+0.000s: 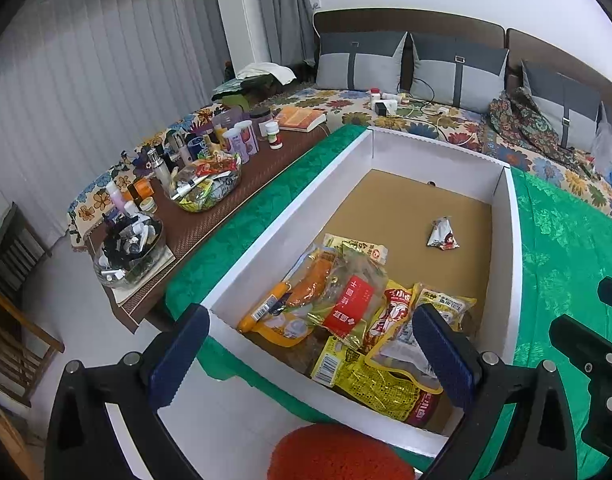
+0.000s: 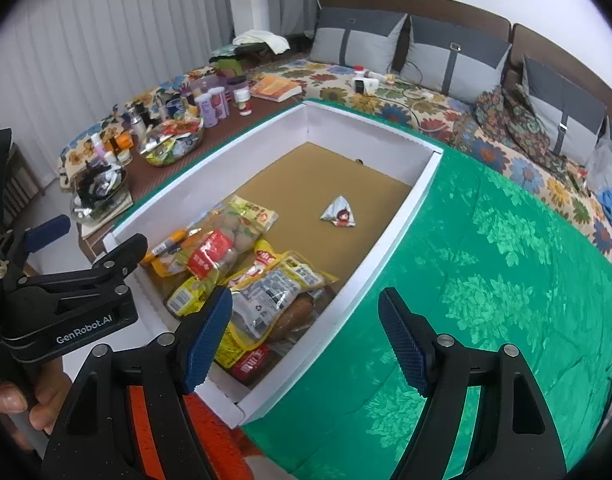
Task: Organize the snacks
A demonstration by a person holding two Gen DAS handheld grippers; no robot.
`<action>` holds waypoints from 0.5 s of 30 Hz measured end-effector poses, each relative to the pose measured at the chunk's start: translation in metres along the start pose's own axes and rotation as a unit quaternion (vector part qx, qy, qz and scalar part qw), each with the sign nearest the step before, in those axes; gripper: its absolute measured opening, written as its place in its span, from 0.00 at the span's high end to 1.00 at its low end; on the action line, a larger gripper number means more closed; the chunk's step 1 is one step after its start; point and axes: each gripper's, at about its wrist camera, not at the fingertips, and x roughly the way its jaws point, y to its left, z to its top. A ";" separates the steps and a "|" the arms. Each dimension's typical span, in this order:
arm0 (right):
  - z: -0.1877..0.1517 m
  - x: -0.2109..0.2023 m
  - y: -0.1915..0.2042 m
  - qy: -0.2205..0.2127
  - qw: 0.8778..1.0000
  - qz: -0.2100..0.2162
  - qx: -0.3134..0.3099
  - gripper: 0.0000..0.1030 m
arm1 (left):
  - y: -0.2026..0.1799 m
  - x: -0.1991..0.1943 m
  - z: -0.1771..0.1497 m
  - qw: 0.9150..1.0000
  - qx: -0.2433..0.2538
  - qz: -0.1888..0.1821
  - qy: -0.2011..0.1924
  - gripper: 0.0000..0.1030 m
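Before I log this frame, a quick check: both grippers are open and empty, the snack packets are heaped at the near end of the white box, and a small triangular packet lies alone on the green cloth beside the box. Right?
Not quite. The small triangular packet lies alone inside the white box, on its brown floor, not on the green cloth; the right wrist view shows it. The rest holds: left gripper and right gripper are open and empty, snack packets heaped at the near end.

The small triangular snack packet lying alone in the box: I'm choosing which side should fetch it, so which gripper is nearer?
Neither clearly. The left gripper hovers over the pile at the box's near end; the right gripper straddles the box's right wall. The triangular packet lies well beyond both.
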 end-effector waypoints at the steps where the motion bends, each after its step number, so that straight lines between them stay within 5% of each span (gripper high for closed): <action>1: 0.000 0.000 0.001 0.000 1.000 0.000 -0.001 0.24 | 0.000 0.000 0.000 1.000 0.000 0.001 0.000 0.02; 15: 0.000 -0.002 0.004 0.004 1.000 -0.005 -0.008 0.24 | 0.004 0.003 -0.002 1.000 -0.009 -0.020 0.010 0.02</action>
